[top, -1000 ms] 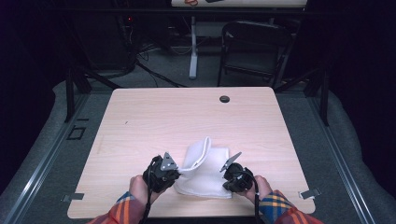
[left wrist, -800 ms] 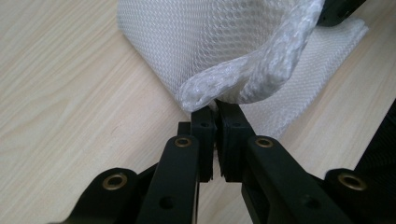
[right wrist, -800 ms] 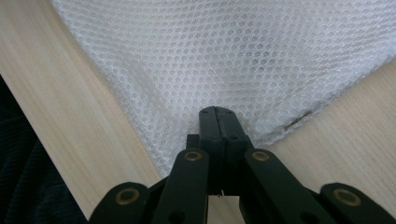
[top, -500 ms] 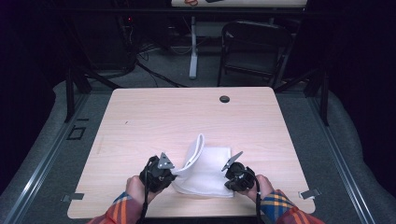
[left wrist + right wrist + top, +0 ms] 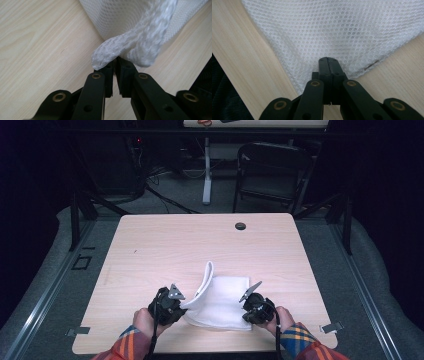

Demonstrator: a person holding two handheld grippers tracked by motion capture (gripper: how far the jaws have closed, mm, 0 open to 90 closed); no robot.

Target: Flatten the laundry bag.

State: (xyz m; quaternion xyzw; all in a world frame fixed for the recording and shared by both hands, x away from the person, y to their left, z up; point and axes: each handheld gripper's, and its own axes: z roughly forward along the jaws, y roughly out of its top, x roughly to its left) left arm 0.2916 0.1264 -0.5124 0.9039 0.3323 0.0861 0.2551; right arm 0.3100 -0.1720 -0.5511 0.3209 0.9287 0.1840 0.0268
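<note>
A white mesh cloth lies on the light wooden table near its front edge. Its left side curls up in a standing flap. My left gripper is shut on the bunched edge of that flap, pinched at the jaw tips just above the tabletop. My right gripper is shut on the cloth's near right corner, which lies flat on the wood. In the right gripper view its closed jaws sit on the mesh. Hands in plaid sleeves hold both grippers.
A round cable hole sits near the table's far edge. Beyond the table stand a dark folding chair and a white post among floor cables. Metal brackets mark the table's front corners.
The raised left flap of the cloth now stands a little taller and leans further left. The right gripper has kept still.
</note>
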